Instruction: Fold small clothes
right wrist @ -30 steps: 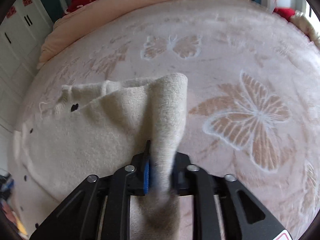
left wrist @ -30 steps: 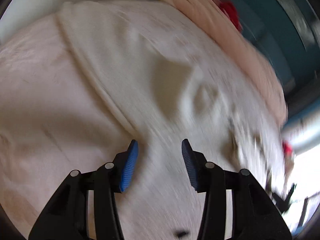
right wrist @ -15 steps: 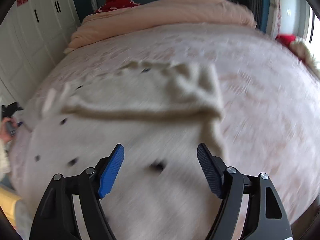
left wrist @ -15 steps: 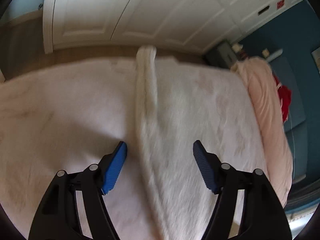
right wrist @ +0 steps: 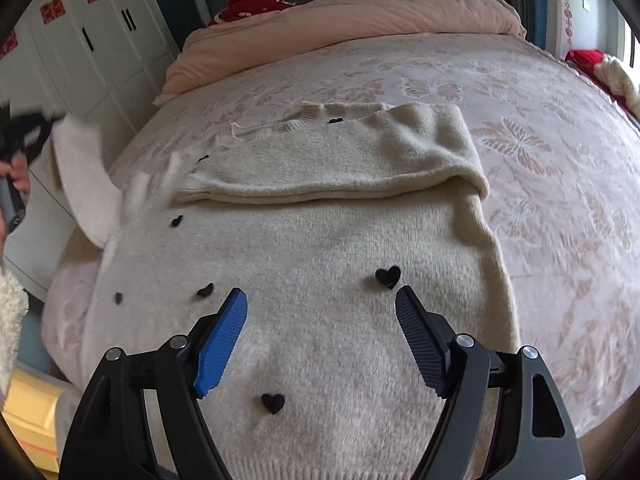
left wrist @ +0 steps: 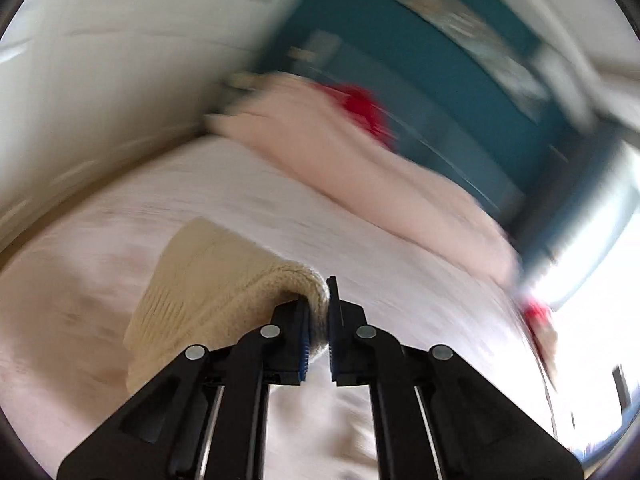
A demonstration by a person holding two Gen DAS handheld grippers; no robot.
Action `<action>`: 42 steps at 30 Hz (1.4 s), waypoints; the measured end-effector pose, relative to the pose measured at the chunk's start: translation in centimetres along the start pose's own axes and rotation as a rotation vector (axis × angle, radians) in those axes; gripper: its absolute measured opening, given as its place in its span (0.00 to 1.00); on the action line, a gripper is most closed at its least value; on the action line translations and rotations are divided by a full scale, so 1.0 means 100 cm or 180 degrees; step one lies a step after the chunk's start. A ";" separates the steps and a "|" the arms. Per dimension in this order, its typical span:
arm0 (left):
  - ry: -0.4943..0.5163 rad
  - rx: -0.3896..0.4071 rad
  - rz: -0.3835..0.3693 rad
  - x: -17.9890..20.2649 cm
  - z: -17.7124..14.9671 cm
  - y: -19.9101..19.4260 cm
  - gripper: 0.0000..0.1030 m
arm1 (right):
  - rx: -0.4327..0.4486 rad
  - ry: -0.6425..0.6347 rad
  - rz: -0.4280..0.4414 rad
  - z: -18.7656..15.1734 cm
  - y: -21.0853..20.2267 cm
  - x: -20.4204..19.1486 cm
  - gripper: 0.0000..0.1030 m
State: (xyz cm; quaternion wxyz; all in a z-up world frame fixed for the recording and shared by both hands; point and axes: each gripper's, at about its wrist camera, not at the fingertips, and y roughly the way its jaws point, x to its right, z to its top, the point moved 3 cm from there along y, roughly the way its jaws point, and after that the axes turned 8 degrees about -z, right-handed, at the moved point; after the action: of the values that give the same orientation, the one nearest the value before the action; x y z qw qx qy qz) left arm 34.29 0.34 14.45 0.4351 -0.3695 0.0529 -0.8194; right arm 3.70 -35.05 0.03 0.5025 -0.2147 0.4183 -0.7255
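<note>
Left gripper (left wrist: 318, 318) clamped on ribbed cuff of cream knit sleeve (left wrist: 208, 288), lifted off pink butterfly-print bedspread (right wrist: 540, 128); left wrist view motion-blurred. Cream fuzzy knit sweater with black heart buttons (right wrist: 304, 280) spread flat mid-bed, other sleeve folded across chest. Right gripper (right wrist: 321, 306) spread wide, empty, hovering over sweater's lower half. Peach duvet (right wrist: 360, 16) bunched at headboard.

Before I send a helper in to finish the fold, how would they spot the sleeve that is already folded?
On the pink butterfly-patterned bedspread lies a cream knitted sweater with small black hearts. Its folded sleeve is the thick band lying across the chest below the neckline. The other sleeve is lifted off the bed at the left.
</note>
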 end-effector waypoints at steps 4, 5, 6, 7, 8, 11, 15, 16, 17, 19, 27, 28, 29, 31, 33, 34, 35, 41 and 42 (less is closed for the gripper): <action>0.0335 -0.0641 -0.0480 0.099 -0.092 0.035 0.10 | -0.0009 -0.0012 -0.0097 -0.011 -0.006 0.016 0.73; 0.0348 -0.0834 -0.0620 0.113 -0.129 0.045 0.12 | -0.0016 0.0001 -0.0100 -0.015 -0.007 0.023 0.73; 0.0302 -0.0954 -0.0663 0.115 -0.155 0.051 0.25 | -0.0021 0.0024 -0.0107 -0.017 -0.008 0.028 0.73; 0.0190 -0.1074 -0.0653 0.113 -0.187 0.056 0.45 | -0.0030 0.0042 -0.0111 -0.020 -0.008 0.033 0.73; 0.0117 -0.1114 -0.0620 0.109 -0.205 0.056 0.51 | -0.0047 0.0040 -0.0110 -0.021 -0.009 0.037 0.73; -0.0183 -0.1172 -0.0492 0.071 -0.253 0.043 0.52 | -0.0052 -0.0062 -0.0131 -0.020 -0.010 0.041 0.73; -0.0842 -0.0846 -0.0220 -0.017 -0.238 0.027 0.61 | 0.0005 -0.0202 0.0048 0.013 0.003 0.020 0.79; -0.1008 -0.0754 -0.0209 -0.033 -0.232 0.025 0.62 | -0.0004 -0.0197 0.0084 0.021 0.010 0.015 0.79; -0.1113 -0.0696 -0.0196 -0.044 -0.224 0.026 0.62 | -0.0021 -0.0175 0.0134 0.032 0.019 0.010 0.79; -0.1334 -0.0505 -0.0184 -0.073 -0.208 0.027 0.62 | -0.0080 -0.0068 0.0204 0.058 0.044 0.003 0.79; -0.1828 -0.0254 -0.0315 -0.117 -0.198 0.042 0.57 | -0.0520 0.0894 0.0430 0.114 0.159 0.016 0.63; -0.1800 -0.0211 -0.0349 -0.115 -0.195 0.043 0.57 | -0.0494 0.1015 0.0462 0.117 0.164 0.016 0.48; -0.1781 -0.0198 -0.0342 -0.115 -0.194 0.043 0.55 | -0.0466 0.1099 0.0504 0.120 0.167 0.015 0.35; -0.1770 -0.0161 -0.0290 -0.118 -0.194 0.047 0.33 | -0.0382 0.1222 0.0632 0.131 0.162 0.008 0.11; -0.1861 -0.0080 -0.0259 -0.124 -0.194 0.045 0.14 | 0.0002 0.1089 0.0723 0.155 0.124 -0.005 0.10; -0.1926 -0.0043 -0.0270 -0.128 -0.194 0.043 0.12 | 0.0196 0.1027 0.0786 0.165 0.102 -0.009 0.09; -0.1968 -0.0005 -0.0304 -0.129 -0.193 0.041 0.12 | 0.0372 0.0989 0.0862 0.176 0.081 -0.011 0.08; -0.1742 -0.0168 -0.0236 -0.109 -0.203 0.049 0.14 | 0.0455 0.0660 0.0263 0.164 0.066 0.021 0.07; -0.1677 -0.0231 -0.0157 -0.107 -0.208 0.052 0.14 | 0.0102 0.0748 0.0247 0.148 0.095 0.031 0.07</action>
State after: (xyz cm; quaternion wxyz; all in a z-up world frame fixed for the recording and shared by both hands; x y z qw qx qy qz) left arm 27.98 0.29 -8.73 0.4002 -0.5865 -0.0420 -0.7029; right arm 18.52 -45.01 0.12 0.4811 -0.1038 0.4706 -0.7323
